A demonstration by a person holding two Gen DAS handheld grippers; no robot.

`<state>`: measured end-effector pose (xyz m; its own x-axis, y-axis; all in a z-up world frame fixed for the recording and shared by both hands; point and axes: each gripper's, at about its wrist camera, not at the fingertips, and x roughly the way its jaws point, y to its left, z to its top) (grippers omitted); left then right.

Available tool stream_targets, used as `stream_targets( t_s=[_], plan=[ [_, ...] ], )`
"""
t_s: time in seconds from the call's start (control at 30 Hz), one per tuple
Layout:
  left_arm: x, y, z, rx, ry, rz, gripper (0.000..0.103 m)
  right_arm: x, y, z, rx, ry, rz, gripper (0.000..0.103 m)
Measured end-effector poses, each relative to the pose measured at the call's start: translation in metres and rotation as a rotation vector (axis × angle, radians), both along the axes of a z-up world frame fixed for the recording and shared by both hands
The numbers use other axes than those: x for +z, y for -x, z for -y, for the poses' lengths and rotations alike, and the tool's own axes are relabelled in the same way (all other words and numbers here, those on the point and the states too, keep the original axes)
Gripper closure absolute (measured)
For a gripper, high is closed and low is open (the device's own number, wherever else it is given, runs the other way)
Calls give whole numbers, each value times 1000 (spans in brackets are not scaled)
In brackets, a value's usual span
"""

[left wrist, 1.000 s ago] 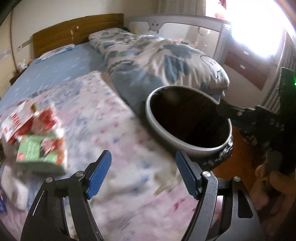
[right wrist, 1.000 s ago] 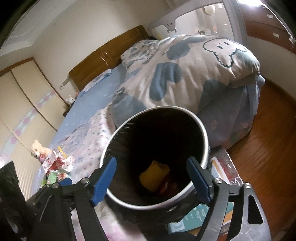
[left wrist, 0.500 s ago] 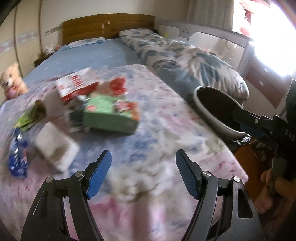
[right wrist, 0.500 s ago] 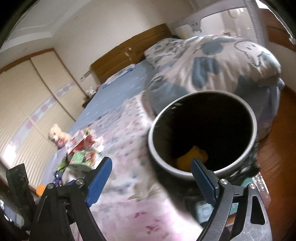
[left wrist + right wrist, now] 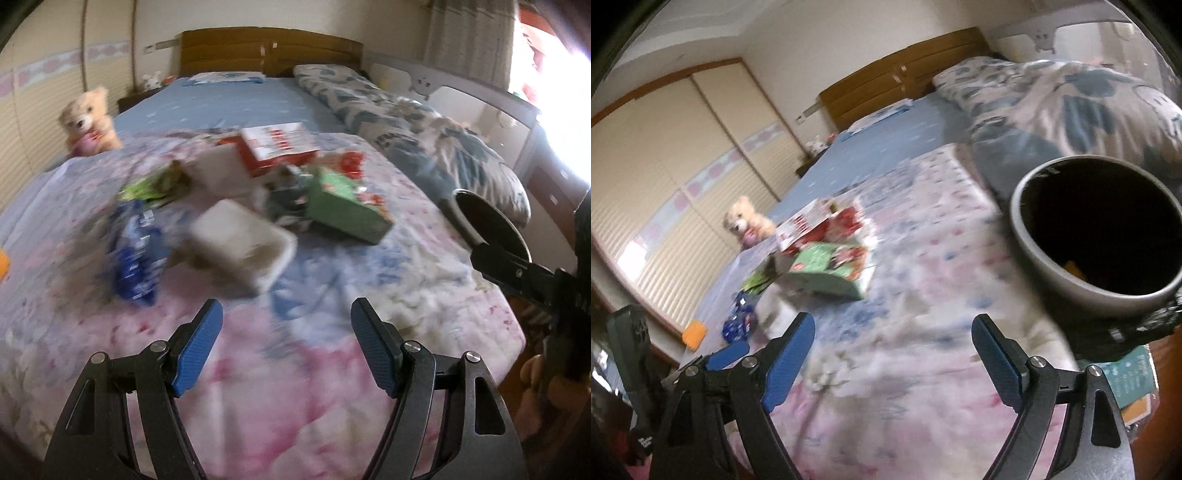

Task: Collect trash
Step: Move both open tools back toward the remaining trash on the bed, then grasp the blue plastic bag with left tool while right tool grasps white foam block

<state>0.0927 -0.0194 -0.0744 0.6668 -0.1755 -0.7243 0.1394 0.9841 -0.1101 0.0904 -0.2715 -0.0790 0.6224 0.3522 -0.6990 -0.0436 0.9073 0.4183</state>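
Most of the trash is lying uncollected on the bed [image 5: 295, 387]. Inside the bin [image 5: 1034, 236], at 3 o'clock in the right view, only a yellow-orange scrap [image 5: 1073, 268] is showing near the bottom; the rest of its inside is too dark to read. Judging from this, the task is barely begun.

The pile is sitting mid-bed, toward 12 o'clock from the left gripper [image 5: 287, 325]. It is made up of a white tub [image 5: 240, 240] nearest the fingers, a blue wrapper [image 5: 135, 254] at 10 o'clock, a green box [image 5: 347, 210] at 1 o'clock, a red-and-white box [image 5: 280, 147] behind it, and a green wrapper [image 5: 147, 186], blurred. An orange item [image 5: 694, 333] is lying at the bed's left edge. A teddy bear [image 5: 88, 123] is sitting at 11 o'clock, apart from the pile.

The left gripper is hovering low over the quilt, fingers spread wide and gripping nothing, pointing at the tub. The right gripper [image 5: 893, 349] is also hanging released and empty, aimed between pile and bin, with the bin just beside its right finger. Both views are blurring, so finer detail cannot be told.
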Motion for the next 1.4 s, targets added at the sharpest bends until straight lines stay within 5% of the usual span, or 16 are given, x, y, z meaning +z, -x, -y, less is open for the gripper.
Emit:
stream_targets(
  t_s=[0.5, 1.1, 1.17, 1.3, 1.4],
  plan=[
    [-12, 6, -87, 206, 8, -40, 29, -15, -13, -86, 215, 8, -32, 15],
    [-19, -45, -117, 247, 27, -86, 29, -30, -57, -154, 440, 140, -28, 15],
    [-21, -47, -119, 240, 40, -91, 34, -33, -62, -161, 458, 162, -27, 15],
    [-27, -49, -115, 200, 56, -116, 81, -42, -72, -173, 480, 215, -47, 19],
    [-25, -43, -108, 182, 34, -96, 83, -48, -76, -177, 485, 230, -72, 45]
  ],
)
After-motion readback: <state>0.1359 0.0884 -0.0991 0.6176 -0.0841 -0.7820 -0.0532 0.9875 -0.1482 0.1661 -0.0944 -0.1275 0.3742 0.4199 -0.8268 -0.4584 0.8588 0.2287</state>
